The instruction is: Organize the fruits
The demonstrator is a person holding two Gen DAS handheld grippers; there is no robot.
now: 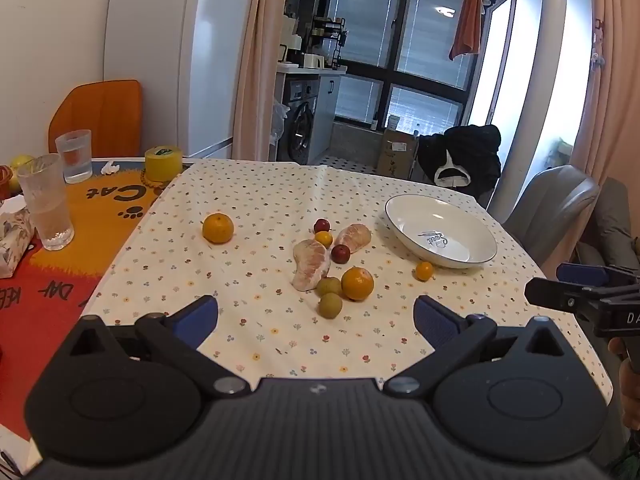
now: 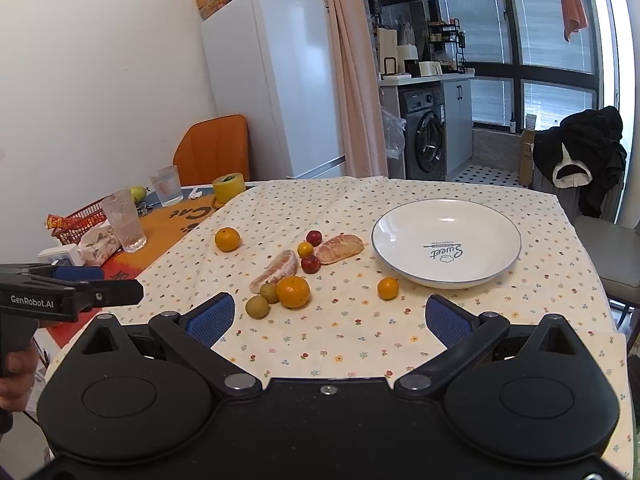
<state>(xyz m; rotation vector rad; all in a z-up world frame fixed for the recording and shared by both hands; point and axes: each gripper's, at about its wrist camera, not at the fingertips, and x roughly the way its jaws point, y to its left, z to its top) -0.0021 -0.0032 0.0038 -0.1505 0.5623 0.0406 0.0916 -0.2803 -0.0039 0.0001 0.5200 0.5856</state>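
Loose fruit lies on the flowered tablecloth (image 2: 360,340): two oranges (image 1: 217,228) (image 1: 357,283), two peeled pomelo segments (image 1: 310,264) (image 2: 339,248), two red plums (image 2: 310,265), two green fruits (image 2: 257,306) and small kumquats (image 2: 388,288). An empty white plate (image 2: 446,242) stands at the right, its rim (image 1: 400,232) also visible in the left wrist view. My left gripper (image 1: 316,316) is open above the near table edge, short of the fruit. My right gripper (image 2: 328,316) is open too, nothing between its fingers.
At the table's left stand two glasses (image 1: 48,200) (image 1: 75,156), a yellow tape roll (image 1: 163,163), a tissue pack (image 1: 12,240) and a red basket (image 2: 76,224). An orange chair (image 2: 214,152) and a grey chair (image 1: 548,208) flank the table. A fridge (image 2: 276,80) stands behind.
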